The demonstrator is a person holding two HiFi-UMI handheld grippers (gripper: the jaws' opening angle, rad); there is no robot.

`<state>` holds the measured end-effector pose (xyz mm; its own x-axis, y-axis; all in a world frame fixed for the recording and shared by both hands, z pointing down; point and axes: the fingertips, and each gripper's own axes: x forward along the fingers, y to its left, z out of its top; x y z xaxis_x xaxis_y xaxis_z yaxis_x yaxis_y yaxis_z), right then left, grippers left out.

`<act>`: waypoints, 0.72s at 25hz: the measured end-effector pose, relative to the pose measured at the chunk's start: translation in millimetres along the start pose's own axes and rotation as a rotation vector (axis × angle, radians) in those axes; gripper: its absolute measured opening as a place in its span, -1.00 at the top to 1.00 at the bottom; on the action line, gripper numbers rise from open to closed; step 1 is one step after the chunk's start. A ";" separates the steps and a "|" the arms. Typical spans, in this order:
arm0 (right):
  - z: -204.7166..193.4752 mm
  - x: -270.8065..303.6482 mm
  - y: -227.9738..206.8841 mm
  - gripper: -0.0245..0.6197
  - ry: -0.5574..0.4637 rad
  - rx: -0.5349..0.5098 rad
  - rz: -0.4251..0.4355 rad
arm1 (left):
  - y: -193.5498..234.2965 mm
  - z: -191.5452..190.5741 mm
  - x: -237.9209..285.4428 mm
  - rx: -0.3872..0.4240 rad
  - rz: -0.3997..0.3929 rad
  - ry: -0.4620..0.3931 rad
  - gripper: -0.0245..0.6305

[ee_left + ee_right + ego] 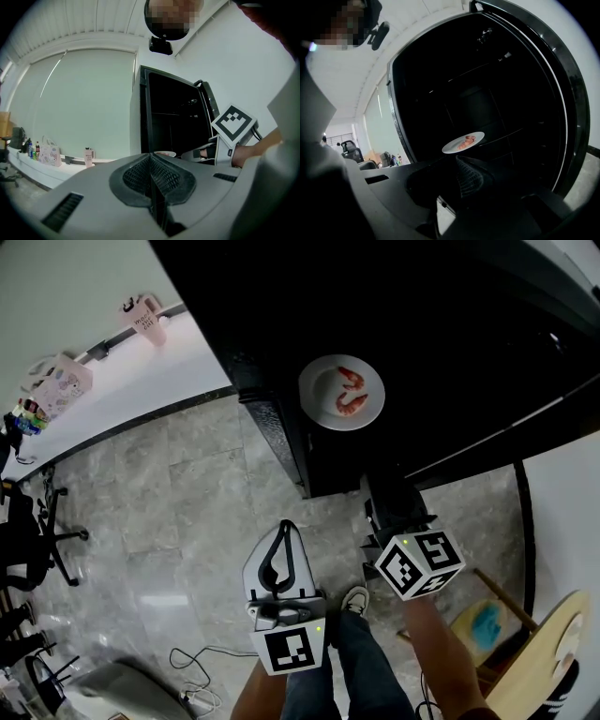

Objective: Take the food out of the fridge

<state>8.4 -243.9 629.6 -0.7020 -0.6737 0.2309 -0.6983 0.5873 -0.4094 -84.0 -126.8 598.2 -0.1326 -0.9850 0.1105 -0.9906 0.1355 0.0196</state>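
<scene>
Mesh-padded left hand-held gripper (151, 158), round plate (341, 392)

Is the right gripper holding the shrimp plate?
No, the plate sits inside the fridge, well beyond the right gripper, whose jaws hold nothing.

A: The fridge interior (422, 324) is nearly black; only the white plate (342, 392) at twelve o'clock reads clearly.
B: Glare on the floor tiles (159, 601) at seven o'clock. Both gripper views bend at the edges, with dark corners.

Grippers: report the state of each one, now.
White left gripper: closed, holding nothing.
Black right gripper: closed, holding nothing.
</scene>
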 end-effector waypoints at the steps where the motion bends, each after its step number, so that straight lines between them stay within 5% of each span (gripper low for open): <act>1: -0.1 2.3 -0.4 0.85 0.004 0.014 -0.001 | 0.0 -0.3 -0.6 -0.001 0.001 0.002 0.89; 18: -0.9 23.5 -2.9 0.84 -0.003 0.260 0.035 | -0.6 -2.5 -6.7 0.001 0.001 0.018 0.88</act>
<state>-6.2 -261.0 636.9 -0.7243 -0.6566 0.2103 -0.6140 0.4755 -0.6300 -82.4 -120.0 600.0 -0.1334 -0.9826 0.1289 -0.9904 0.1369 0.0189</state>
